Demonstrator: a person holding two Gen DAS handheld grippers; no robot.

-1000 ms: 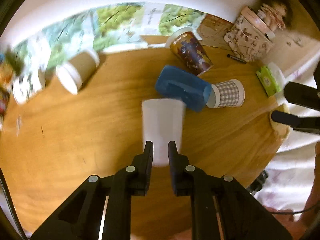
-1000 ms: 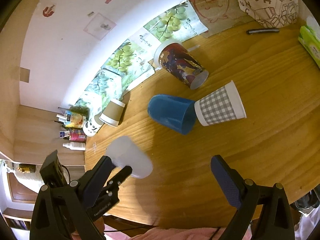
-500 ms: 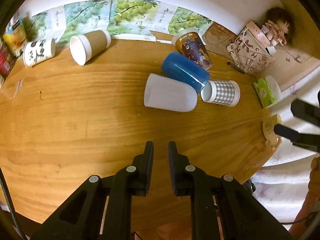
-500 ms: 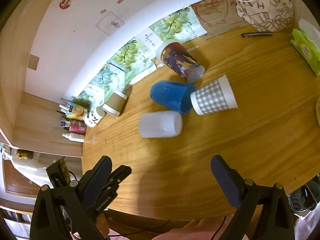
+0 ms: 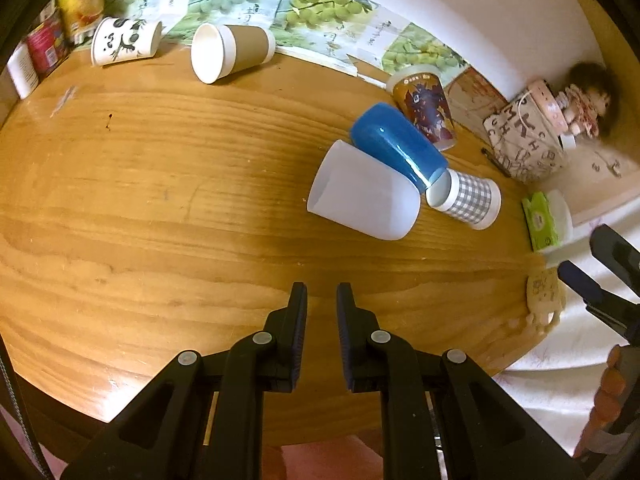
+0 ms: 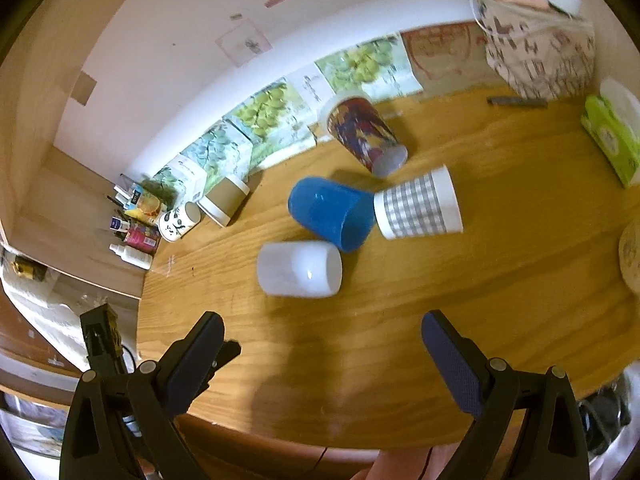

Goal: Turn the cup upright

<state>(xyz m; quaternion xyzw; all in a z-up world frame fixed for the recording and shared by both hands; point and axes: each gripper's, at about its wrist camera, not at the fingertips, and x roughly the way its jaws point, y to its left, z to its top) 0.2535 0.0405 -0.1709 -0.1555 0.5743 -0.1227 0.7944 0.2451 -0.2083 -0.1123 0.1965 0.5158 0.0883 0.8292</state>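
Six tipped cups [image 5: 362, 196], table edge [image 5: 516, 344] near.

Six cups lie on their sides on the bench [image 5: 160, 184]. The plain cup [image 5: 362, 196] lies nearest, touching a second cup [image 5: 396, 144] behind it. A checked cup [image 5: 466, 198] lies just right; two more cups [image 5: 230, 52] lie far left.

white cup [image 5: 362, 196] dropped, now on its side | left gripper [image 5: 321, 300] seemingly pulled back
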